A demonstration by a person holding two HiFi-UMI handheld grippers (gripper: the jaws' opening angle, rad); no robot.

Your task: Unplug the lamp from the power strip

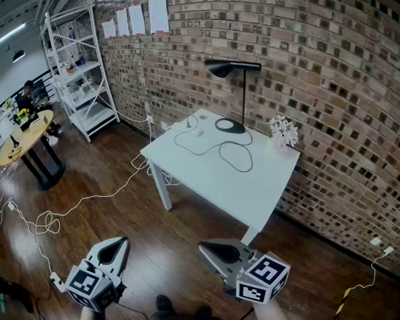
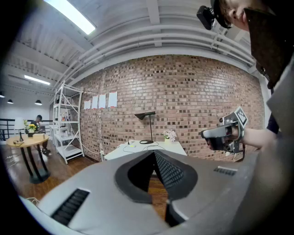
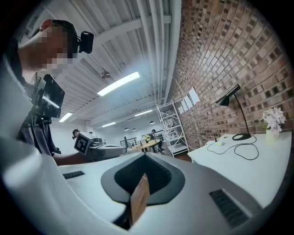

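The lamp [image 1: 242,96] stands upright at the far side of the white counter [image 1: 215,183], in the upper middle of the head view, just in front of the brick wall [image 1: 330,80]. Its long axis is the thin black stem, which runs straight up from a round black base. At the top, the dark shade reaches out sideways and points toward the left of the frame. The black cord [image 1: 235,152] leaves the base, loops loosely across the counter toward the lower right, then curls back to the counter's upper-left corner. There it ends at the power strip [image 1: 187,125], which is too small to make out in any detail. A small vase of pale flowers [image 1: 283,132] sits to the right of the lamp, near the counter's right corner. Both tools are low in the frame, well apart from the counter and over the wooden floor [image 1: 151,240]. The left tool [image 1: 119,244] has its jaws pressed together with nothing between them. The right tool [image 1: 204,247] is likewise closed and empty. A white cable [image 1: 87,201] trails across the floor at the left, below a white shelf [image 1: 80,75] in the upper-left corner.
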